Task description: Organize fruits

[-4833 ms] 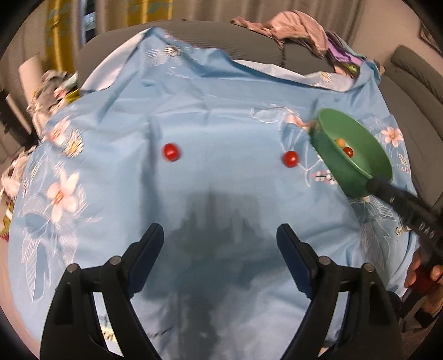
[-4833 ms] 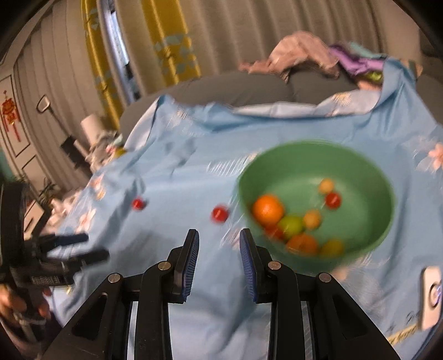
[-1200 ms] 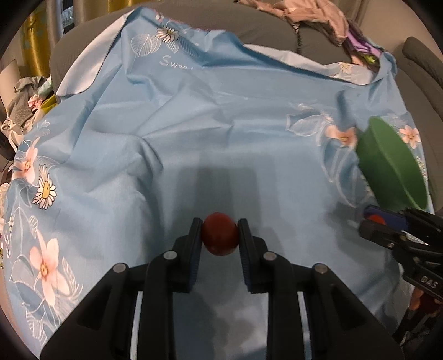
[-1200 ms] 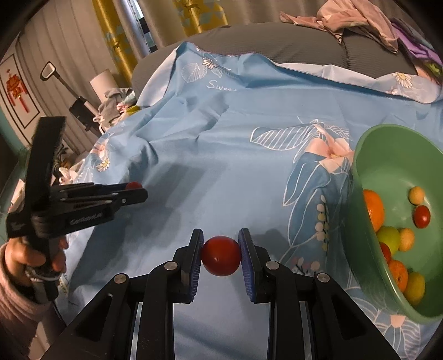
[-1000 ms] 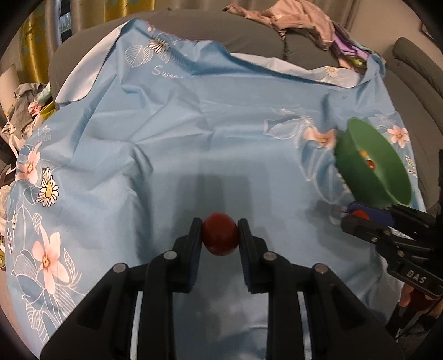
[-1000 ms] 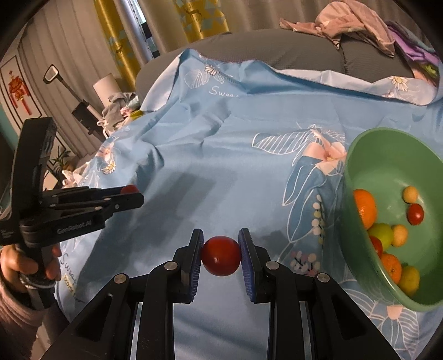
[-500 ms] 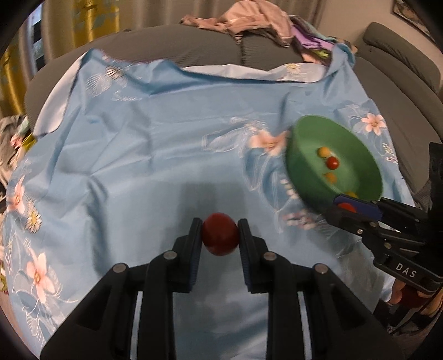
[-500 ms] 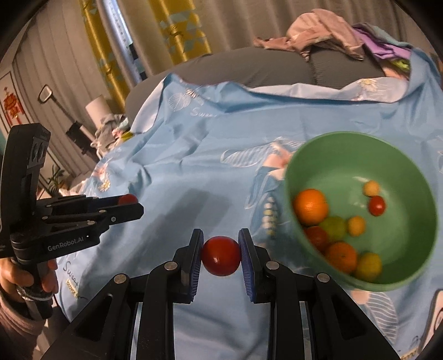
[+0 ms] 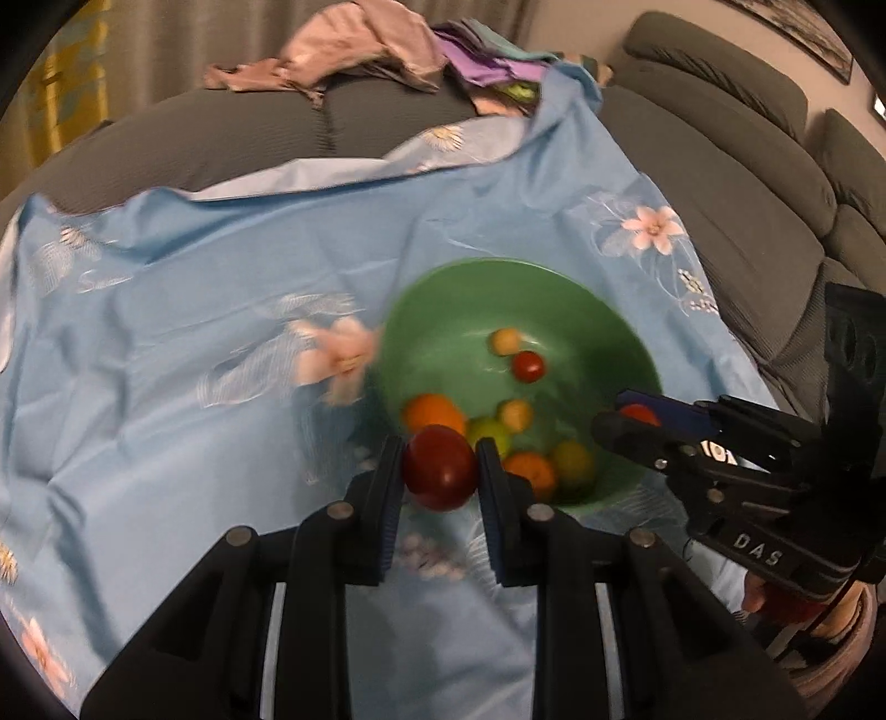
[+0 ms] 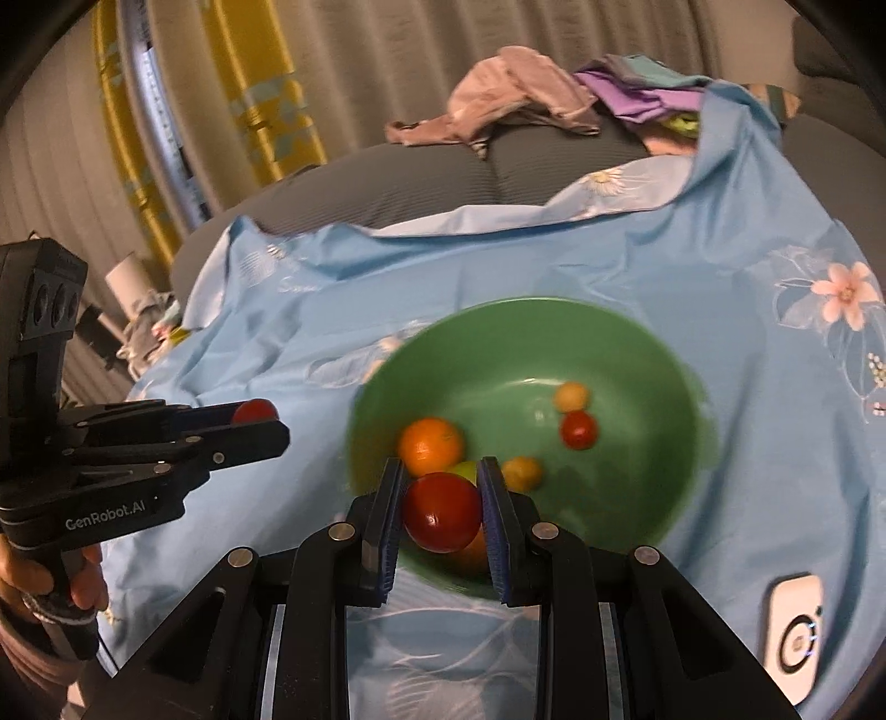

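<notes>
A green bowl (image 9: 443, 299) (image 10: 637, 354) with several small fruits sits on the blue flowered cloth (image 9: 166, 332). My left gripper (image 9: 440, 468) is shut on a red tomato (image 9: 440, 468) at the bowl's near left rim. My right gripper (image 10: 442, 512) is shut on another red tomato (image 10: 442, 512) over the bowl's near rim. Each gripper also shows in the other view, the right one (image 9: 637, 423) at the bowl's right side and the left one (image 10: 255, 421) to the bowl's left.
The cloth covers a grey sofa (image 9: 720, 166). A pile of clothes (image 9: 360, 44) (image 10: 526, 99) lies at the back. A small white device (image 10: 794, 637) lies on the cloth at the right. Yellow curtains (image 10: 249, 83) hang behind.
Both grippers, each holding its tomato, have moved to the bowl, which now lies close in front of both.
</notes>
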Action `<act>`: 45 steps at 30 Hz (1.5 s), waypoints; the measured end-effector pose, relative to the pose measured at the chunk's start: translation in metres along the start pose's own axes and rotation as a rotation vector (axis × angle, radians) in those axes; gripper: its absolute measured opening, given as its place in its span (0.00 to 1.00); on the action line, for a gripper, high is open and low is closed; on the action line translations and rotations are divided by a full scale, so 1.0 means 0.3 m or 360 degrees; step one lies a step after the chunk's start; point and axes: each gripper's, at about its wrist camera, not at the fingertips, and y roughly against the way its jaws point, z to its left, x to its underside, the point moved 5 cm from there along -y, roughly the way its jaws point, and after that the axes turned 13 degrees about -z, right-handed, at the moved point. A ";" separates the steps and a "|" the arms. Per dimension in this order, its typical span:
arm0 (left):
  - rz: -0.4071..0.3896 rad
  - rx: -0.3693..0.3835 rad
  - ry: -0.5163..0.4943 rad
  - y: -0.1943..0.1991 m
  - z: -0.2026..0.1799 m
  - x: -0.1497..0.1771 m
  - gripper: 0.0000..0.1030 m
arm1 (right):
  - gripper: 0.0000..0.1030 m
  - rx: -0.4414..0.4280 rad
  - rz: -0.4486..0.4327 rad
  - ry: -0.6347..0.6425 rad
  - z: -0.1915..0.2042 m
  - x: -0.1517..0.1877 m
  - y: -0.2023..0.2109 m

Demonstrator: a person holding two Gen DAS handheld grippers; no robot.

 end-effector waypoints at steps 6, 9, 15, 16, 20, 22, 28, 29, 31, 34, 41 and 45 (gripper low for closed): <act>0.0091 0.0028 -0.0063 -0.118 -0.076 -0.010 0.25 | 0.28 0.0108 0.0075 0.0011 -0.084 0.012 -0.054; 0.0128 0.0018 -0.0091 -0.161 -0.092 -0.010 0.25 | 0.28 0.0129 0.0095 0.0007 -0.115 0.014 -0.071; 0.0184 -0.0027 -0.0102 -0.203 -0.090 0.005 0.25 | 0.28 0.0165 0.0125 0.0012 -0.144 0.024 -0.085; 0.0189 -0.0041 -0.0103 -0.204 -0.088 0.007 0.25 | 0.28 0.0168 0.0128 0.0010 -0.147 0.025 -0.085; 0.0178 -0.0058 -0.0091 -0.194 -0.080 0.004 0.26 | 0.28 0.0176 0.0148 0.0021 -0.145 0.027 -0.085; 0.0169 -0.0060 -0.0087 -0.185 -0.077 0.001 0.32 | 0.28 0.0181 0.0146 0.0033 -0.138 0.023 -0.079; 0.0114 -0.0085 -0.0091 -0.129 -0.075 -0.015 0.53 | 0.28 0.0198 0.0153 0.0082 -0.108 0.001 -0.058; 0.0104 -0.0098 -0.0095 -0.117 -0.074 -0.019 0.55 | 0.28 0.0199 0.0152 0.0091 -0.102 -0.005 -0.050; 0.0076 -0.0113 -0.0104 -0.088 -0.074 -0.027 0.59 | 0.29 0.0206 0.0151 0.0102 -0.092 -0.014 -0.039; 0.0047 -0.0162 -0.0104 -0.038 -0.070 -0.041 0.73 | 0.36 0.0205 0.0153 0.0118 -0.069 -0.035 -0.019; 0.0009 -0.0320 -0.0119 0.075 -0.048 -0.076 0.98 | 0.50 0.0184 0.0197 0.0218 -0.001 -0.081 0.040; -0.0019 -0.0340 -0.0127 0.132 -0.057 -0.103 0.98 | 0.50 0.0147 0.0199 0.0211 0.021 -0.109 0.087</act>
